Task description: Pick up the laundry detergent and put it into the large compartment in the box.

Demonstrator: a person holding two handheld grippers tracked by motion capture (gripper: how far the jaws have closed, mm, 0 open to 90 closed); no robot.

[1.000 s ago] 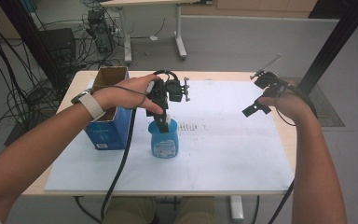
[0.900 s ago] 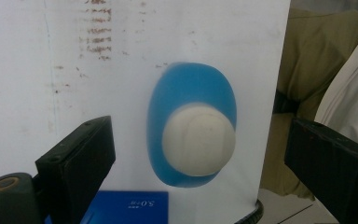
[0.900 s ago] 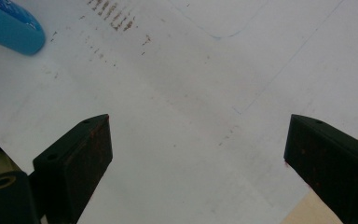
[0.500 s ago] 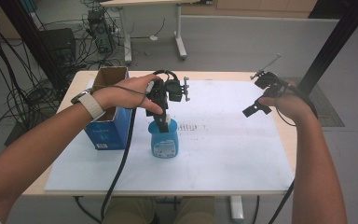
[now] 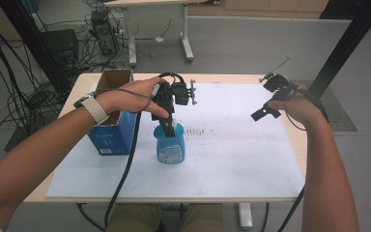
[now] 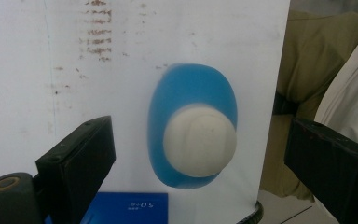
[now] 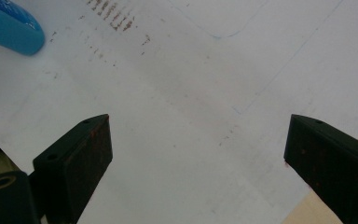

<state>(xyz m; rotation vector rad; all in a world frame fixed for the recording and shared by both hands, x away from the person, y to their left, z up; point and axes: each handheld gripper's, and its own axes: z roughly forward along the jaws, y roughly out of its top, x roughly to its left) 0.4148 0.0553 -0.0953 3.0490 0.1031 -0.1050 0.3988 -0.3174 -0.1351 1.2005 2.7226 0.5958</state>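
A blue bottle point(image 5: 170, 149) with a white round cap point(image 6: 200, 147) stands upright on the white sheet point(image 5: 232, 154) left of the middle. My left gripper point(image 5: 168, 123) points straight down just over the cap. In the left gripper view the left gripper point(image 6: 198, 128) is open, its jaws wide apart on either side of the cap and not touching it. My right gripper point(image 5: 269, 99) hangs above the far right of the sheet. The right gripper point(image 7: 198, 123) is open with nothing between its jaws, and the bottle point(image 7: 9, 28) lies at that view's top left.
A blue box point(image 5: 110, 133) with an open cardboard top stands at the left, close beside the bottle. Faint brown marks point(image 5: 202, 131) dot the sheet's middle. The wooden table edge point(image 5: 297, 140) runs along the right. Cables and desk legs lie on the floor behind.
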